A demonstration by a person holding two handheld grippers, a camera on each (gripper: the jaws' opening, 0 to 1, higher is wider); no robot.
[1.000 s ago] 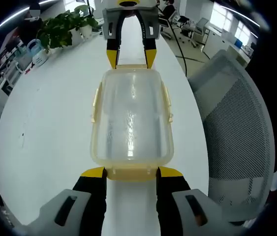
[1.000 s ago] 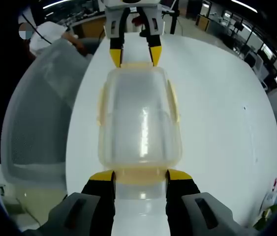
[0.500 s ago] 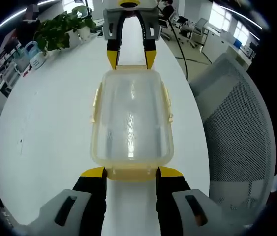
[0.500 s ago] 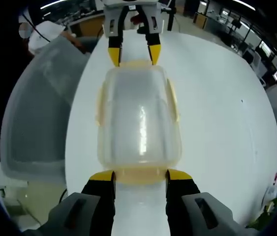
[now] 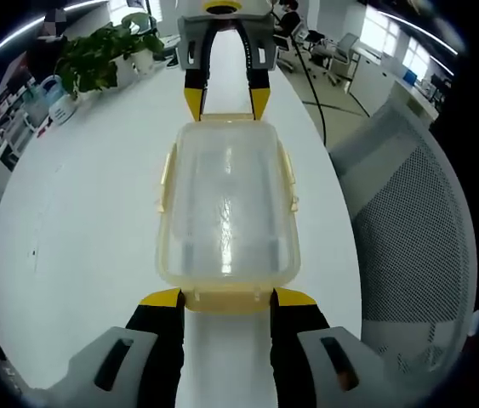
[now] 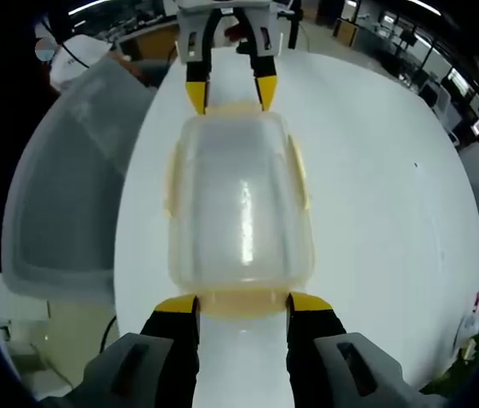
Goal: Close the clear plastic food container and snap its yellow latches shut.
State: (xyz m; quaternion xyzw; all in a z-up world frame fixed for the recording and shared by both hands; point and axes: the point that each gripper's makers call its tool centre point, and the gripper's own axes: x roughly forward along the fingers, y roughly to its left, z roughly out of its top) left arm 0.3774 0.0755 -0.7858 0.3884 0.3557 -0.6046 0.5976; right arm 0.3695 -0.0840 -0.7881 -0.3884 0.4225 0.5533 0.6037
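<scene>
The clear plastic container (image 5: 226, 204) lies lengthwise on the white table (image 5: 77, 212) with its lid on. Yellow latches (image 5: 288, 174) run along its sides and ends. In the left gripper view, my left gripper (image 5: 228, 299) is open, its jaws on either side of the near end latch (image 5: 226, 300). My right gripper (image 5: 225, 102) is open at the far end, straddling that end's latch. The right gripper view shows the same container (image 6: 241, 204) from the other end. My right gripper (image 6: 242, 303) is at the near end latch and my left gripper (image 6: 230, 95) at the far one.
A grey mesh office chair (image 5: 409, 212) stands close to the table's edge beside the container, also seen as the chair (image 6: 60, 187) in the right gripper view. Potted plants (image 5: 103, 47) sit at the table's far corner. Desks and chairs fill the room behind.
</scene>
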